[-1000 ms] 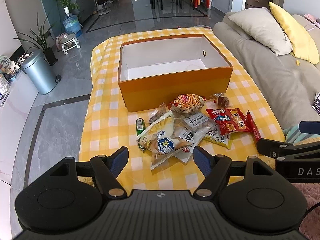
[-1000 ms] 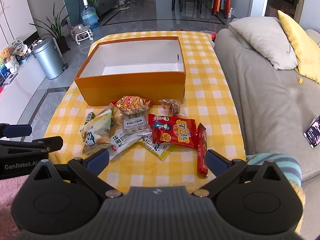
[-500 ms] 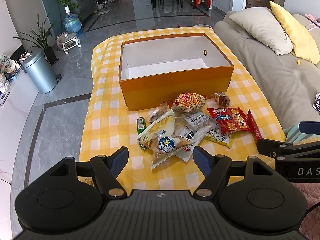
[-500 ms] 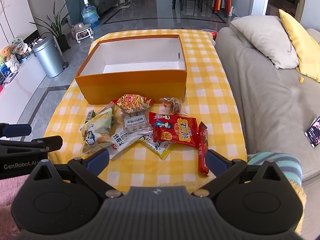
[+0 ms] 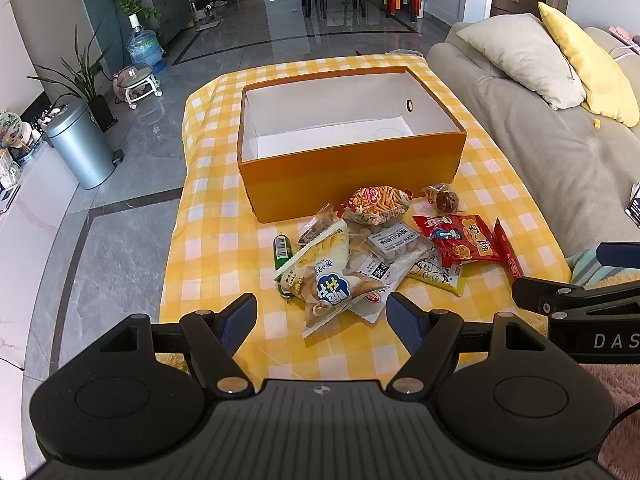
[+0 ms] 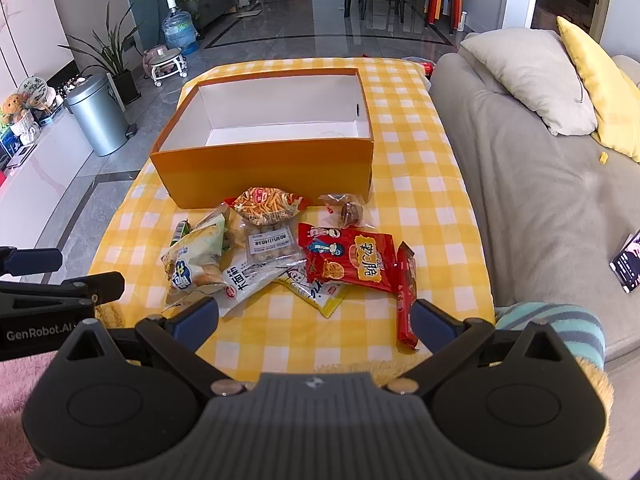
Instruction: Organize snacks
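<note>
An empty orange box [image 5: 352, 172] with a white inside stands on the yellow checked table [image 5: 208, 252]; it also shows in the right wrist view [image 6: 264, 172]. A pile of snack packets lies in front of it: a white-and-blue bag [image 5: 324, 280], a red packet [image 5: 464, 240], an orange chip bag [image 5: 376, 204], a green tube [image 5: 281, 250] and a thin red bar [image 6: 406, 296]. My left gripper [image 5: 322, 322] is open and empty over the table's near edge. My right gripper [image 6: 316, 322] is open and empty, just short of the pile.
A grey sofa [image 5: 560, 168] with grey and yellow cushions runs along the table's right side. A metal bin [image 5: 80, 144], plants and a water bottle stand on the floor at the left. A phone [image 6: 628, 264] lies on the sofa.
Both grippers have moved slightly forward toward the snack pile. The snacks and the box have not moved.
</note>
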Action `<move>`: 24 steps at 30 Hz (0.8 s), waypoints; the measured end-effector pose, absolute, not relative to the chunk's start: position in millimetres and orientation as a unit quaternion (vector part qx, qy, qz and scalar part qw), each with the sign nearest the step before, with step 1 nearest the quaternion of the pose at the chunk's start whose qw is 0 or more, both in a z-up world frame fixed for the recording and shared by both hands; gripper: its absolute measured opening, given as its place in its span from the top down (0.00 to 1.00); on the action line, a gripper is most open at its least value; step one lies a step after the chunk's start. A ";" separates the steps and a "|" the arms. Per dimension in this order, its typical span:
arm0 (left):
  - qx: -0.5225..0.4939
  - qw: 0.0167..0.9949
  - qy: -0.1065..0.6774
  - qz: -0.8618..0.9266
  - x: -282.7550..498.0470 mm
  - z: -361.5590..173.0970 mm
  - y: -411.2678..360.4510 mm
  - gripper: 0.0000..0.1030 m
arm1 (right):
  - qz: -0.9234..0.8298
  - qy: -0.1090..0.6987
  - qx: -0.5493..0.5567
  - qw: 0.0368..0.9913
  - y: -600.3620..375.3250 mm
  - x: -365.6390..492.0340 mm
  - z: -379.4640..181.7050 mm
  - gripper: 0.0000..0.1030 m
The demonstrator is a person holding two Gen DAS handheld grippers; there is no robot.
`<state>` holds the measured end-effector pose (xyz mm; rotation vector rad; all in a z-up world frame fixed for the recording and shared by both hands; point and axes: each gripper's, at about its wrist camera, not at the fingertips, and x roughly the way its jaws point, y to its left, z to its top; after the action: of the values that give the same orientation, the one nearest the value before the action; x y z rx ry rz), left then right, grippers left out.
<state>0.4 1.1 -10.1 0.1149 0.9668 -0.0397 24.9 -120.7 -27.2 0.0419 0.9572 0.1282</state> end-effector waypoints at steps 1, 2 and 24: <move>0.055 0.884 0.465 -0.019 0.4 -10.1 1.1 0.16 | 0.062 0.460 0.020 0.886 -120.6 24.5 -27.1 0.04; 0.055 0.884 0.464 -0.019 0.4 -10.0 1.1 0.16 | 0.062 0.460 0.019 0.885 -120.3 24.3 -27.0 0.04; 0.057 0.883 0.465 -0.021 -0.6 -8.4 -0.3 0.16 | 0.062 0.461 0.020 0.885 -120.3 24.5 -26.4 0.04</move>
<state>-0.6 -0.3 -8.4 0.1181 0.9683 -0.0437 24.5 -120.3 -26.4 0.0417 0.9593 0.1292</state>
